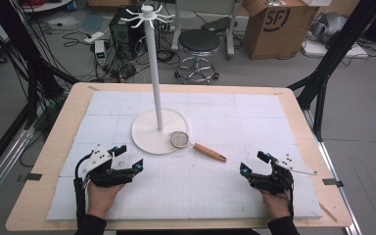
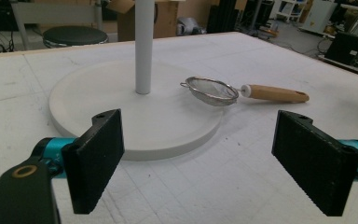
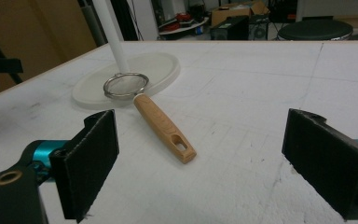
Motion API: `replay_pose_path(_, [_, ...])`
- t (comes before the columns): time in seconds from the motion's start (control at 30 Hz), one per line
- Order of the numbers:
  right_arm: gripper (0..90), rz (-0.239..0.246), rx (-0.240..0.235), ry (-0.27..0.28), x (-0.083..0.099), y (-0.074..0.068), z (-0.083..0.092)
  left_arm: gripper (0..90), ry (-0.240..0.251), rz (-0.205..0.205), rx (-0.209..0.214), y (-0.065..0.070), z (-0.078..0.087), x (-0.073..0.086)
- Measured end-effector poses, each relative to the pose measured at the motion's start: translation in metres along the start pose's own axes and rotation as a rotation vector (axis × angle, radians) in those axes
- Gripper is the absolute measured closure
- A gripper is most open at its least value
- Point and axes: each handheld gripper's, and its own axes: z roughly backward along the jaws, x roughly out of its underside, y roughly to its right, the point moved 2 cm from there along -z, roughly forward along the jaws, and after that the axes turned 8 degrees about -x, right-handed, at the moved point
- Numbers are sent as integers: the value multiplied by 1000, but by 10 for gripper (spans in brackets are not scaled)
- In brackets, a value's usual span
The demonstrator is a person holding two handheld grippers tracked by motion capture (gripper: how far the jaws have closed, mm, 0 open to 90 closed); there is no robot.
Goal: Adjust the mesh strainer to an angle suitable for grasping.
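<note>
A small metal strainer (image 1: 178, 139) with a wooden handle (image 1: 209, 152) lies on the table, its mesh bowl resting on the edge of the white round base (image 1: 149, 134) of a tall white hook stand (image 1: 153, 63). The left gripper view has the strainer (image 2: 212, 90) ahead and to the right, beside the base (image 2: 98, 93). The right gripper view looks along the handle (image 3: 164, 127) toward the strainer's rim (image 3: 126, 85). My left gripper (image 1: 127, 157) rests open at the near left; its jaws hold nothing (image 2: 198, 163). My right gripper (image 1: 254, 163) rests open at the near right, also with nothing between its jaws (image 3: 200, 163).
The table is covered by a white foam mat (image 1: 225, 191) with a wooden rim. Beyond the far edge stand a black stool (image 1: 199, 43), a cardboard box (image 1: 276, 24) and cables on the floor. Black frame legs (image 1: 323, 73) flank the table.
</note>
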Motion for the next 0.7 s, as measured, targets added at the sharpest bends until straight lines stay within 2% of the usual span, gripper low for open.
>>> replay_pose_path(0.2, [100, -56, -7, 36, -3, 1, 1, 172, -10, -5, 7, 2, 1, 0])
replay_pose_path(0.27, [184, -60, -26, 53, -6, 1, 2, 172, -12, -9, 10, 3, 1, 1])
replay_pose_path(0.33, [221, -86, -21, 69, -9, 2, 2, 172, -17, -13, 7, 3, 1, 1])
replay_pose_path(0.37, [274, -97, -33, 70, -10, 3, 1, 172, -18, -14, 7, 3, 1, 1])
replay_pose_path(0.4, [338, -107, -34, 69, -11, 4, 1, 172, -18, -13, 5, 3, 1, 1])
replay_pose_path(0.47, [363, -111, -40, 63, -11, 4, 0, 172, -17, -11, 6, 3, 1, 1])
replay_pose_path(0.57, [464, -113, -88, 61, -14, 2, -2, 171, -11, -11, 21, 4, 1, 0])
replay_pose_path(0.7, [565, -116, -117, 40, -19, 1, -7, 172, -13, -14, 19, 4, 1, 0])
